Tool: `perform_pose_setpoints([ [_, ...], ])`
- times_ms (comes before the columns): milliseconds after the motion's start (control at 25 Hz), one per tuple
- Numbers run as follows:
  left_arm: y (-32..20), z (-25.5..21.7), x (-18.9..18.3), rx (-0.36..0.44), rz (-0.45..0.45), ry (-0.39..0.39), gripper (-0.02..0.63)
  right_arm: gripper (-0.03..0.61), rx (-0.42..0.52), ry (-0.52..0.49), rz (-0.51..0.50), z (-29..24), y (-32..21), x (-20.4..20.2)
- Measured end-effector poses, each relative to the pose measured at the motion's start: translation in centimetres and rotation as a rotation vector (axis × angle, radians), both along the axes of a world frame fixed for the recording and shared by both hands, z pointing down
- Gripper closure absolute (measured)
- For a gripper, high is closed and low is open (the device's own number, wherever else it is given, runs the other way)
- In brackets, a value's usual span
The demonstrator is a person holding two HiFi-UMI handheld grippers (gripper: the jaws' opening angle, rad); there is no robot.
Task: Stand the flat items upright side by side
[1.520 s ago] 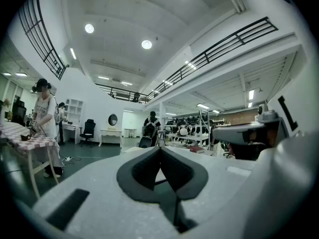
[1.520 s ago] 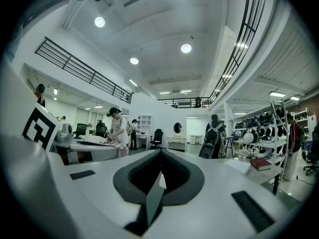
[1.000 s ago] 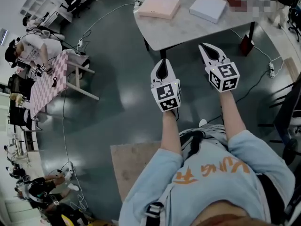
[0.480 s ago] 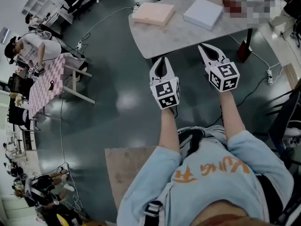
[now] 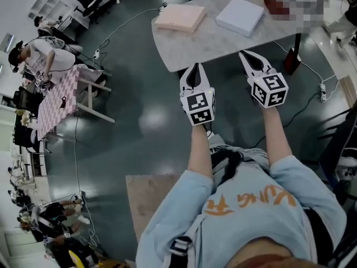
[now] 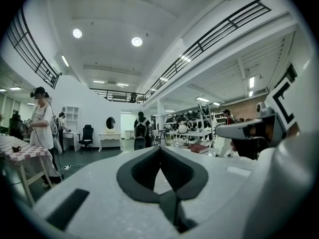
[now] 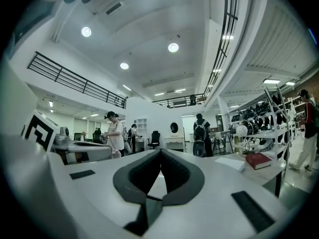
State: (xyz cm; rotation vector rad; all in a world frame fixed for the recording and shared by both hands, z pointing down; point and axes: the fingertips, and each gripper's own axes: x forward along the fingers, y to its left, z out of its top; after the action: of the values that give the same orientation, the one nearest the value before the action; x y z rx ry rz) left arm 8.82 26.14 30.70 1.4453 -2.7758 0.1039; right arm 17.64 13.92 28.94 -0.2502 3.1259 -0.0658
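- Your left gripper (image 5: 193, 70): jaws pressed together, nothing between them. It sits at the near edge of the table (image 5: 212, 41), short of the items.
- Your right gripper (image 5: 246, 56): likewise closed on itself and empty, with its tips just over the same edge.
- The pink flat box (image 5: 180, 17) lies flat on the table's left part. The white flat box (image 5: 240, 15) lies flat to its right, with a clear gap between them.
- Progress: nothing stands upright yet, so I judge the task not begun.
- Left to do: tip each box onto an edge, then bring the two side by side.
- A red book (image 7: 258, 160) lies flat beyond the white box. It may be a third item, but the head view is patchy there, so I can't be sure.
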Motion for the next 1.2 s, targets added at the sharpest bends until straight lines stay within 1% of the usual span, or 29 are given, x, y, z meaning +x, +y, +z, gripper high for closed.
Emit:
perform_pose_setpoints([
  [240, 0.0, 1.8, -2.7, 0.009, -0.028, 0.037, 0.601, 0.577, 0.007, 0.03, -0.039, 1.8, 0.4, -2.5],
  [400, -1.7, 2.6, -4.7, 0.04, -0.04, 0.073, 0.601, 0.577, 0.029, 0.051, -0.046, 2.2, -1.3, -4.2],
  [520, -3.3, 3.1, -6.2, 0.048, -0.035, 0.095, 0.601, 0.577, 0.029, 0.058, -0.045, 2.2, -2.8, -5.9],
  [840, -6.1, 4.2, -13.8, 0.043, -0.067, 0.147, 0.601, 0.577, 0.018, 0.105, -0.073, 3.5, -5.2, -13.6],
  [1000, -7.6, 5.3, -17.6, 0.01, -0.068, 0.176, 0.601, 0.577, -0.014, 0.127, -0.071, 4.5, -6.9, -17.5],
  [1200, -9.4, 7.8, -22.5, -0.04, -0.063, 0.223, 0.601, 0.577, -0.067, 0.168, -0.064, 7.2, -8.7, -22.5],
])
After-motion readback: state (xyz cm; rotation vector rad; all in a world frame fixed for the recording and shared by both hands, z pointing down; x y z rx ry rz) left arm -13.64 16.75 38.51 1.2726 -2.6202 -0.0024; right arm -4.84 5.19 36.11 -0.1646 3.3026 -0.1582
